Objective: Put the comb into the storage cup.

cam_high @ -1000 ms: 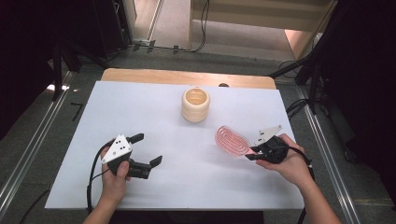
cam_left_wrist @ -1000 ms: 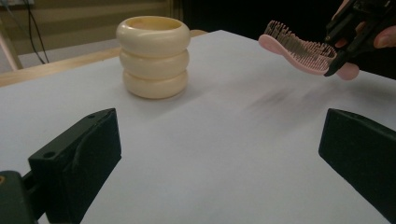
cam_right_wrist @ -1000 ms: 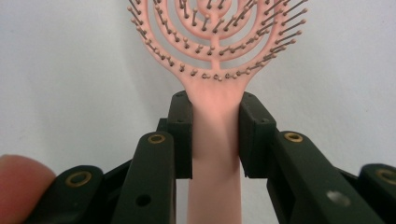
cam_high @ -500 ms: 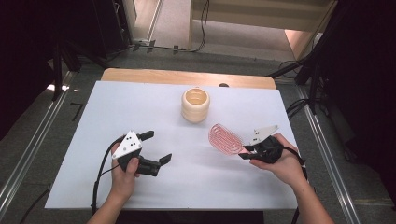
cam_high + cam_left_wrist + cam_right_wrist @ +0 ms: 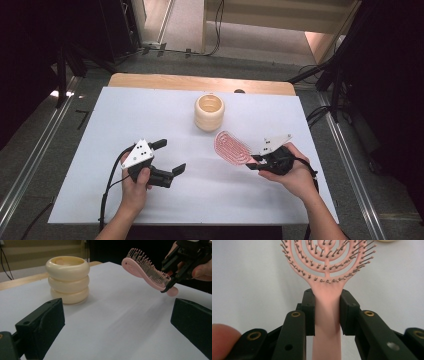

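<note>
A pink hairbrush (image 5: 231,147) with open spiral ribs and bristles hangs above the white table, its head pointing toward the cream holder. My right gripper (image 5: 256,162) is shut on its handle (image 5: 327,315), both pads pressing the sides. The brush (image 5: 146,271) is tilted, bristles up, in the left gripper view. A cream ribbed cup (image 5: 209,112) made of stacked rings stands upright at the middle back. My left gripper (image 5: 170,157) rests at the front left, open, with nothing between its fingers (image 5: 40,327).
A white sheet (image 5: 125,115) covers the table, with a wooden strip (image 5: 165,81) showing at the far edge. Metal rails (image 5: 30,165) run along both sides on the floor. Cables trail from each gripper.
My right gripper has carried the brush a little to the left, toward the table's middle. The left gripper shifted slightly right between the earliest frame and now.
</note>
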### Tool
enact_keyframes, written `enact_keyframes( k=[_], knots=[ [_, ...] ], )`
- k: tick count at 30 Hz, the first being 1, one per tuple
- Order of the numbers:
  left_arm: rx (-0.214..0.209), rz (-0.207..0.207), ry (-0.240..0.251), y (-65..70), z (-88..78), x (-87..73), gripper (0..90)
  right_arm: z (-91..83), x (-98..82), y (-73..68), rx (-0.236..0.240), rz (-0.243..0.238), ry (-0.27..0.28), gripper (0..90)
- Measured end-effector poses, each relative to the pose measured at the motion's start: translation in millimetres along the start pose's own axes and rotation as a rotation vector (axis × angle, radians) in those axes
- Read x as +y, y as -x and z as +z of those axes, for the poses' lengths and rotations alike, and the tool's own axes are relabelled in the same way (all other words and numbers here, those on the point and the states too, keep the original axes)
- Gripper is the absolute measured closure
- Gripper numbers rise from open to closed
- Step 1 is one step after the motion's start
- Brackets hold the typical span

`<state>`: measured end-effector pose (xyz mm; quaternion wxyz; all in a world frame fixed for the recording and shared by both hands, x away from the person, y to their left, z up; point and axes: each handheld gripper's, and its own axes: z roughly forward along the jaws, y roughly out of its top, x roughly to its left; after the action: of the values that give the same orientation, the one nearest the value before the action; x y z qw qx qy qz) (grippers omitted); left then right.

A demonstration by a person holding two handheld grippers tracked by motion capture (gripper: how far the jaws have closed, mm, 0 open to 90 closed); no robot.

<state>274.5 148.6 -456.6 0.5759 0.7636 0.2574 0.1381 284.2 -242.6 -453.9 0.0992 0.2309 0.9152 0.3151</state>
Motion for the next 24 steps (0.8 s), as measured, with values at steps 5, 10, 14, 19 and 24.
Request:
enact_keyframes(
  k=[5, 10, 14, 19, 24],
  knots=[
    [-0.008, 0.0, 0.004, 1.2, 2.1, 1.2, 0.0, 3.0, 4.2, -4.0, 0.004, -0.006, 0.012, 68.1],
    [-0.013, -0.005, 0.006, 2.2, 4.2, 1.9, 0.0, 4.8, 7.4, -6.8, 0.009, -0.005, 0.032, 68.1],
    [-0.031, -0.025, 0.015, 2.1, 6.5, 2.2, 0.0, 6.8, 10.3, -9.0, 0.008, -0.007, 0.057, 68.1],
    [-0.049, -0.05, 0.031, 3.6, 10.2, 4.3, 0.2, 9.7, 14.9, -12.7, 0.001, -0.005, 0.087, 68.1],
    [-0.07, -0.092, 0.049, 5.5, 15.1, 8.5, 9.6, 12.3, 20.1, -17.5, -0.004, -0.007, 0.114, 68.1]
  ],
)
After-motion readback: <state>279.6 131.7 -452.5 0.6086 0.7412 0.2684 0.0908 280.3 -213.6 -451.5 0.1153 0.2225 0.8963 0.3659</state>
